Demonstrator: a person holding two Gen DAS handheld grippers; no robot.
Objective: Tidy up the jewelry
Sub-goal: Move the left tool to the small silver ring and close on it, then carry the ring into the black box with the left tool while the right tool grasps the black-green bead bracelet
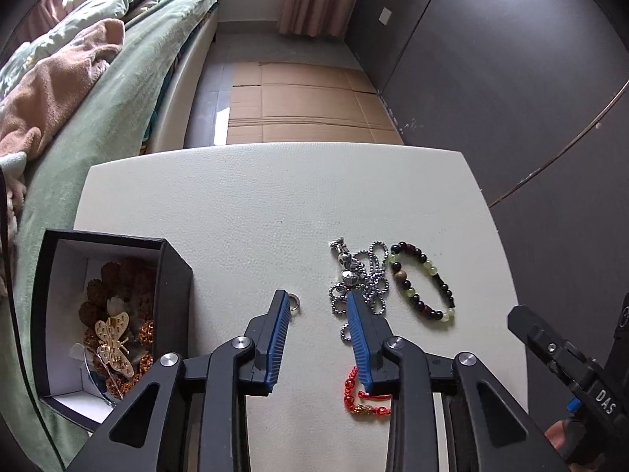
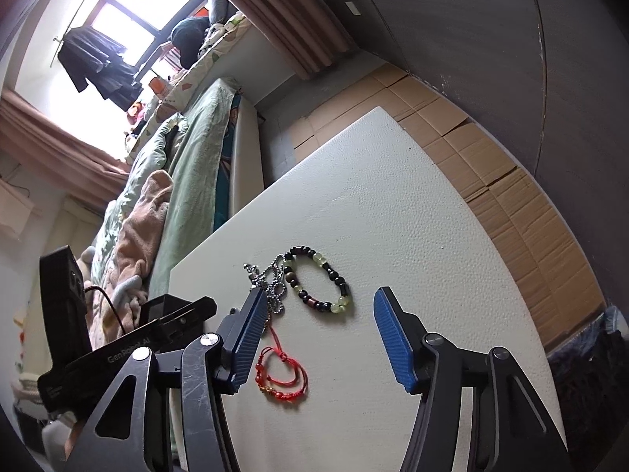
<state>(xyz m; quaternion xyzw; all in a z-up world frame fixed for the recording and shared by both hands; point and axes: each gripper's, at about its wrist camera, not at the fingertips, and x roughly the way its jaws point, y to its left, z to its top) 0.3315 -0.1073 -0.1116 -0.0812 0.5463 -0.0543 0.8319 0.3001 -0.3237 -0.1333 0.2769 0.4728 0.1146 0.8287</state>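
Right of the black box [image 1: 173, 275] on the bench [image 1: 236, 204]: ball chain [image 1: 371, 275], limp and slippery, best pinched at its clasp; left tongs [image 1: 318, 306] and right tongs [image 2: 318, 303] both agape, empty

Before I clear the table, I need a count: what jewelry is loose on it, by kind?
Bead bracelet: 1
Red cord bracelet: 1
Ball chain: 1
Ring: 1
Total: 4 on the table; the box pieces not counted.
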